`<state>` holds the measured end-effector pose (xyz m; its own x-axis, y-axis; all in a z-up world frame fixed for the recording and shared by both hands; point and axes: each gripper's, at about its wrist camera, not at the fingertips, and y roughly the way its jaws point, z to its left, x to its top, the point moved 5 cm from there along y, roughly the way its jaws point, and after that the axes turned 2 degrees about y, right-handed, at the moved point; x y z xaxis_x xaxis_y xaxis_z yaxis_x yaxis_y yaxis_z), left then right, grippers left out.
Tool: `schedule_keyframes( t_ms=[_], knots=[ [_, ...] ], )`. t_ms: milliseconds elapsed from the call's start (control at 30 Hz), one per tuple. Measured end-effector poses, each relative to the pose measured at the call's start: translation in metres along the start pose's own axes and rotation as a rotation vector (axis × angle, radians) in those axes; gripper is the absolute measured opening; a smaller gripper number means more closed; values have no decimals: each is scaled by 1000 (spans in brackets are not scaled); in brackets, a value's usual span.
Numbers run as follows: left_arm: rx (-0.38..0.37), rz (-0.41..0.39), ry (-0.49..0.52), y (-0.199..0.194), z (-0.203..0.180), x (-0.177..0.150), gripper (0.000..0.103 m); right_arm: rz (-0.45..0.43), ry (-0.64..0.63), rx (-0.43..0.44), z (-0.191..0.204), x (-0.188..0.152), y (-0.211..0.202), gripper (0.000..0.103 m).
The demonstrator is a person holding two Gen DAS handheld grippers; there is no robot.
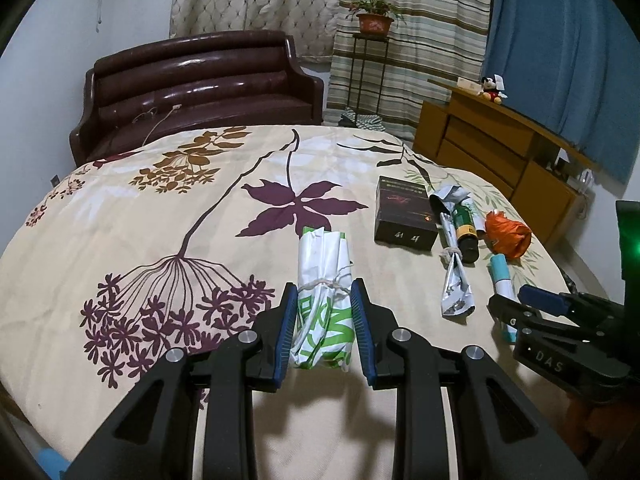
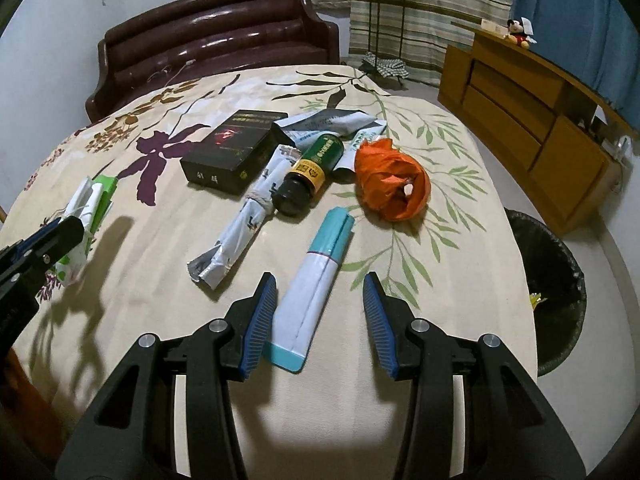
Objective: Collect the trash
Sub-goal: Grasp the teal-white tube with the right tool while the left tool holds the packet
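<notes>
A rolled white-and-green plastic bag (image 1: 324, 320) tied with string lies lengthwise between the pads of my left gripper (image 1: 323, 286), which is shut on it; both pads touch its sides. From the right wrist view the same bag (image 2: 86, 216) shows at that gripper (image 2: 60, 228). My right gripper (image 2: 319, 278) stands open over a teal-and-white carton (image 2: 320, 264) on the bedspread; the left pad touches it and a gap remains at the right pad. Beyond lie a rolled silver wrapper (image 2: 240, 232), a green bottle (image 2: 312, 176), a black box (image 2: 232, 152) and a crumpled orange bag (image 2: 392, 184).
All of this rests on a floral bedspread (image 1: 160, 220). A bin with a black liner (image 2: 556, 280) stands on the floor off the right edge. A dark leather sofa (image 1: 200, 88) is behind, with a wooden cabinet (image 1: 500, 148) and a plant stand (image 1: 370, 68) at the right.
</notes>
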<state>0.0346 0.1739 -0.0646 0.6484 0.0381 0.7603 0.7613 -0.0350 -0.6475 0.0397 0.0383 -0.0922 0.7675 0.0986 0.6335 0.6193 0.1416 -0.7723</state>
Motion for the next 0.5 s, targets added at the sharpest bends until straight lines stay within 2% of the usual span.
schedule_keyframes(
  t_ms=[67, 233, 500],
  knots=[
    [-5, 3, -1, 1, -1, 0, 29, 2, -9, -3, 0, -1, 0, 40],
    [-17, 8, 2, 4, -7, -2, 29, -2, -18, -17, -7, -2, -2, 21],
    [-45, -10, 20, 1, -25, 2, 29, -20, -20, -2, -18, -6, -10, 19]
  ],
)
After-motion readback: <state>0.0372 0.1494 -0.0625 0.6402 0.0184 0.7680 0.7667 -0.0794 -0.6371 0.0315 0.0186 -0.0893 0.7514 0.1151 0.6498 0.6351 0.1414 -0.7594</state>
